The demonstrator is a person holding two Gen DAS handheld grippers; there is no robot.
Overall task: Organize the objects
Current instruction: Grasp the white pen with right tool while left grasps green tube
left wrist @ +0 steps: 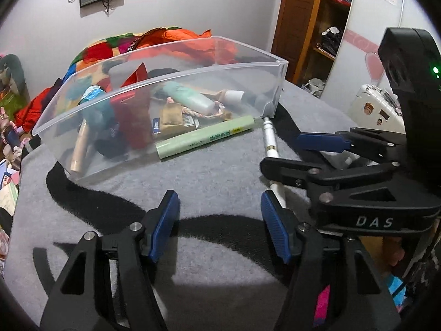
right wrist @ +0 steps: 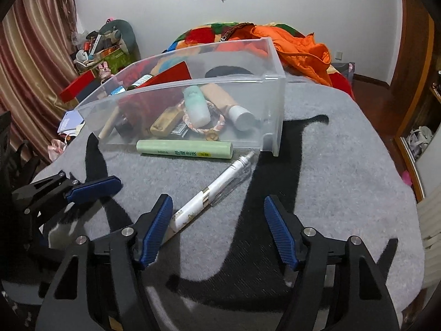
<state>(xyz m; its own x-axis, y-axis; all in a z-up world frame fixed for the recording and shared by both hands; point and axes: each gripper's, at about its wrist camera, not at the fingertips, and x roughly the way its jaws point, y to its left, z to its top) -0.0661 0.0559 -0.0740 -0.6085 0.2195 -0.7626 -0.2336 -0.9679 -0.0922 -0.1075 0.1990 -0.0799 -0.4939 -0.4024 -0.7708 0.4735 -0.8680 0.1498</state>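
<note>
A clear plastic bin (left wrist: 248,64) (right wrist: 220,78) stands on the grey mat (left wrist: 215,176) (right wrist: 330,171); it holds several small things, among them bottles, a cord and a red packet. In front of the bin lies a pale green tube (left wrist: 205,138) (right wrist: 184,149). A white pen (left wrist: 271,143) (right wrist: 209,193) lies slantwise beside it. My left gripper (left wrist: 220,224) hangs open over bare mat with nothing between its fingers. My right gripper (right wrist: 216,220) (left wrist: 281,151) is open too. The pen's near end reaches its left pad (right wrist: 155,229) and is not gripped.
Behind the bin lie an orange jacket (right wrist: 300,47) and a colourful blanket (left wrist: 93,52). A white suitcase (left wrist: 377,110) stands at the right, and a red box (right wrist: 80,87) and clutter at the left by the curtain (right wrist: 33,63). The mat's edge drops off at the left and right.
</note>
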